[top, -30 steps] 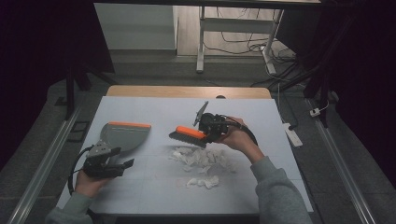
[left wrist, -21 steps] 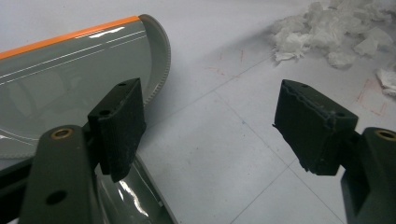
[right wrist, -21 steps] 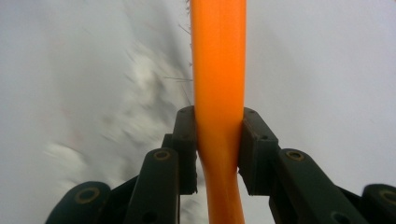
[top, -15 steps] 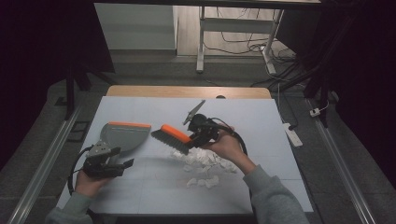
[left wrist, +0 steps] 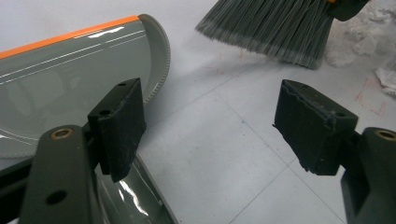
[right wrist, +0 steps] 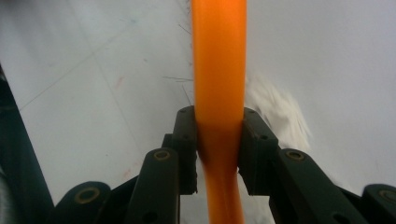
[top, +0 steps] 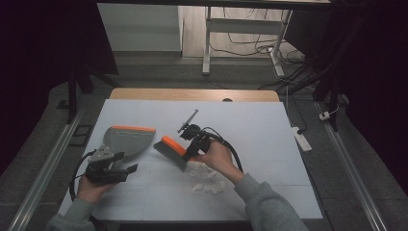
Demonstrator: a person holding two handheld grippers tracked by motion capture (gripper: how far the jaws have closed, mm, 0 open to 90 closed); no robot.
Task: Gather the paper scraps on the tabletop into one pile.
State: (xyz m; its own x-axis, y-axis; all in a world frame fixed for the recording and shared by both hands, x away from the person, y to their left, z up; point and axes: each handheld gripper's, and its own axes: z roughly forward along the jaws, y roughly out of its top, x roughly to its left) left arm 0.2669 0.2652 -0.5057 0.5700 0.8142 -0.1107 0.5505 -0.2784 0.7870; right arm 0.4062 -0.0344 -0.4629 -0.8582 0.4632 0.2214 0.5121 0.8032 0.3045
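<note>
Grey sleeves are worn. Black fingers [left wrist: 119, 126] with ribbed pads, brass-coloured rivets and trailing black cables are carried by both grippers.

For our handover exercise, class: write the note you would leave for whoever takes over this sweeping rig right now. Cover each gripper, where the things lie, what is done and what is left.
Right gripper: shut on the orange handle of the hand brush, bristles down on the white table cover, just right of the dustpan.
Left gripper: open, holding nothing. One of its fingers sits over the rear of the dustpan, not gripping it.
Paper scraps: loose on the cover, right of the brush, near the right hand.
Done: brush picked up and brought beside the pan.
Left: probably steady the pan, then sweep the scraps in; none appear in it yet.
</note>
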